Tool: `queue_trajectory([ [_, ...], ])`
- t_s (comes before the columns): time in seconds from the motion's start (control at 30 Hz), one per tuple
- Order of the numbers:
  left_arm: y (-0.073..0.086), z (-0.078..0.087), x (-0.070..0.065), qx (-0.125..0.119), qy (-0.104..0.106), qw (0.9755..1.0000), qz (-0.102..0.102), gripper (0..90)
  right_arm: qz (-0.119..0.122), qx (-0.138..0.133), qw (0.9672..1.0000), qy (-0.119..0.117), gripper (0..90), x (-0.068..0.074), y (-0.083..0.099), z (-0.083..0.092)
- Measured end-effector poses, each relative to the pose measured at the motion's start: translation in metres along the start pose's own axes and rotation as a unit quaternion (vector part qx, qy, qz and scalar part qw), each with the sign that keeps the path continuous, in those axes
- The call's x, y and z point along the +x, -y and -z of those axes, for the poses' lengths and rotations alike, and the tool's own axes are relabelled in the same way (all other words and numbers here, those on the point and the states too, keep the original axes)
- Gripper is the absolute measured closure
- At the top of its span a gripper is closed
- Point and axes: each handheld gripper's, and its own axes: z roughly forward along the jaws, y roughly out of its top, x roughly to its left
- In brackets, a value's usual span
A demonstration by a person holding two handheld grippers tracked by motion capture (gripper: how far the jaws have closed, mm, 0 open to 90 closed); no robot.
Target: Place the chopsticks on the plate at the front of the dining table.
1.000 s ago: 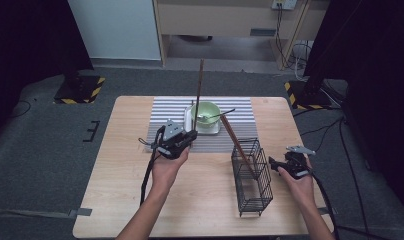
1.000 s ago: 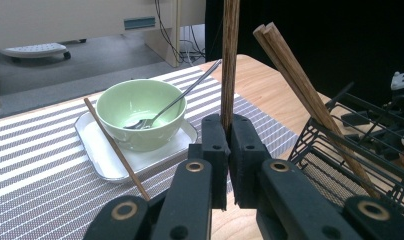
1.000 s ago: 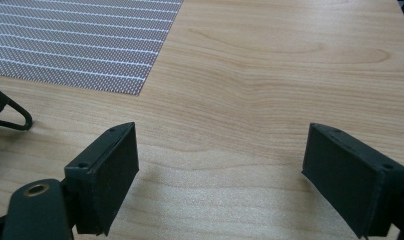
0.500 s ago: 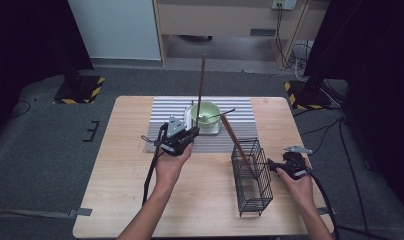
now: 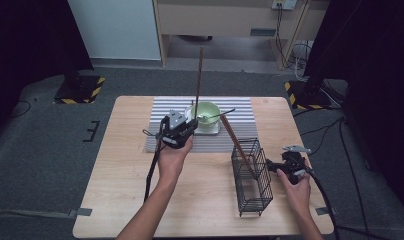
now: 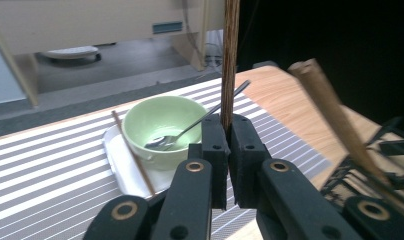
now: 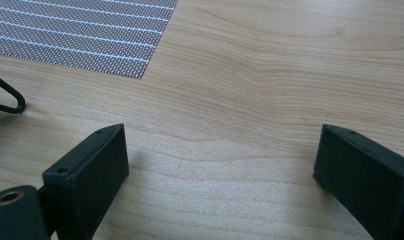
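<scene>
The left gripper (image 5: 184,126) had shifted slightly, fingers clamped on the upright chopstick (image 5: 199,75) beside the bowl (image 5: 206,113). The right gripper (image 5: 275,165) had just been opening, nothing between its fingers, beside the wire basket (image 5: 252,177).

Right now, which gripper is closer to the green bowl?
Left. The left gripper sits right beside the green bowl, holding a chopstick upright. The right gripper is farther off, past the wire basket.

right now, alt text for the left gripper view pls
The left gripper is clamped on an upright wooden chopstick. Behind it, a green bowl holding a spoon sits on a white tray on a striped mat.
</scene>
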Motion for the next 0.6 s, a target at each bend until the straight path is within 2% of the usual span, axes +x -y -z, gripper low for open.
queue_trajectory([
  [0.2, 0.007, -0.012, 0.007, 0.008, -0.02, 0.9997, 0.013, 86.1, -0.002, 0.0, 1.0, 0.003, 6.4, 0.001, 0.0, 0.0],
  [0.6, 0.016, -0.032, 0.013, 0.018, -0.041, 0.9986, 0.026, 86.1, -0.003, 0.0, 1.0, 0.005, 6.4, 0.001, 0.0, 0.0],
])
